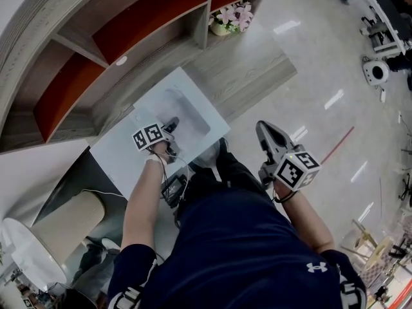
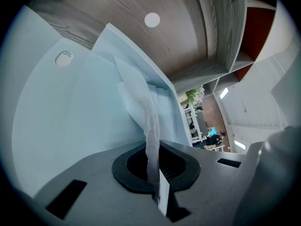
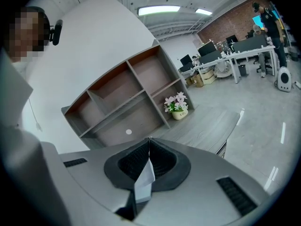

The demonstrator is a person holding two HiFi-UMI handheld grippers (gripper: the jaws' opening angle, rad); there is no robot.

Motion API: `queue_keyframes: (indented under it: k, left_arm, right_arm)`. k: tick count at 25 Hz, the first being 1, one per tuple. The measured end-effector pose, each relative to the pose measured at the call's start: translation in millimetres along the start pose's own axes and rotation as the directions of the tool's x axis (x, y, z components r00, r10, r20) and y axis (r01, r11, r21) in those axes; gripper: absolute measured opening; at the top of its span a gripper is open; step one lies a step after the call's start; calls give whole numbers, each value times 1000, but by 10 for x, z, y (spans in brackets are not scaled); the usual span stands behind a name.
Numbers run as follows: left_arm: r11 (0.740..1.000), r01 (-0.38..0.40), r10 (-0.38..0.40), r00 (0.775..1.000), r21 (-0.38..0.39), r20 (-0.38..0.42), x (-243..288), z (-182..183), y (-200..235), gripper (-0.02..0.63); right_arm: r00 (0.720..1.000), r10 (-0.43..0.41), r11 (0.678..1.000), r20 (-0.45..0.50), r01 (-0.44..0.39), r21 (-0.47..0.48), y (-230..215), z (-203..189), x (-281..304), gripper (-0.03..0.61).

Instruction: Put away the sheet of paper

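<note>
Paper (image 1: 193, 118) lies on the counter (image 1: 257, 76) below the shelves (image 1: 148, 18), not yet stowed. Left gripper (image 1: 172, 125) has its fingers pinched tight on a raised fold of it. Right gripper (image 1: 264, 129), fingers together and empty, hangs aside. Lifting and stowing are probably still to do.

Your sheet of paper (image 2: 149, 126) is large and white. It is bunched into a crumpled ridge, standing edge-on, where the jaws of your left gripper (image 2: 154, 182) pinch it. The rest spreads wide over the grey wooden worktop (image 1: 257, 76).
</note>
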State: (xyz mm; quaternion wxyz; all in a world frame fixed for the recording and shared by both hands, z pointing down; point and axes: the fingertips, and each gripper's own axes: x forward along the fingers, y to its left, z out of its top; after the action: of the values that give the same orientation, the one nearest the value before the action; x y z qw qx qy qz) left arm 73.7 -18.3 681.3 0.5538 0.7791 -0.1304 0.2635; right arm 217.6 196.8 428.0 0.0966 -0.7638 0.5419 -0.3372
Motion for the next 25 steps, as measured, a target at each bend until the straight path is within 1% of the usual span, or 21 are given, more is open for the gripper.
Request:
queue_keyframes:
  k: [3,6,7,8,10,12,15,17,19,21,22,23,24,25]
  left_arm:
    - [1000,0,0,1000,14,-9,41,8,-25,17]
    - [999,-14,15,1000,47,-25,40,7,-25,25]
    - [998,-24,26,999,62,-31,31,2,-25,89]
    - [997,-32,35,999,76,-36,15,-5,-34,167]
    - [995,-38,41,998,96,-37,-38,-19,-89,249]
    - [993,-42,45,999,107,-31,-109,-31,-148,317]
    - [988,-79,84,996,136,-32,-263,-44,-124,370]
    - [982,-107,114,993,157,-31,-402,-42,-66,383]
    - [975,-130,133,991,179,-3,-595,-9,-31,385]
    - [970,-140,131,990,198,59,-853,88,-74,383]
    - [971,-132,115,989,201,97,-1001,153,-137,379]
    - [973,-116,89,986,201,138,-1159,222,-227,357]
    - [975,-95,58,982,202,180,-1328,293,-340,282]
    - [974,-79,30,973,211,227,-1508,368,-468,191]
  right_arm:
    - [1000,11,1000,-9,-11,-1,50,-2,47,14]
    - [1000,24,1000,-14,-24,-5,94,-1,92,14]
    - [1000,27,1000,-15,-28,-8,103,1,106,14]
    - [999,32,999,-17,-32,-12,112,4,122,14]
    - [999,42,999,-22,-43,-20,141,7,157,14]
    - [998,57,998,-28,-58,-26,191,10,206,14]
    - [995,90,995,-38,-92,-33,317,12,318,14]
    - [992,118,992,-46,-120,-45,417,11,399,14]
    - [989,140,987,-55,-144,-71,515,6,459,14]
    - [986,158,980,-59,-164,-114,611,25,512,14]
    - [984,169,975,-59,-176,-138,663,47,543,14]
    - [982,181,969,-58,-189,-161,718,76,575,14]
    - [979,196,961,-56,-203,-185,780,110,609,14]
    - [976,212,953,-56,-219,-211,850,147,644,14]
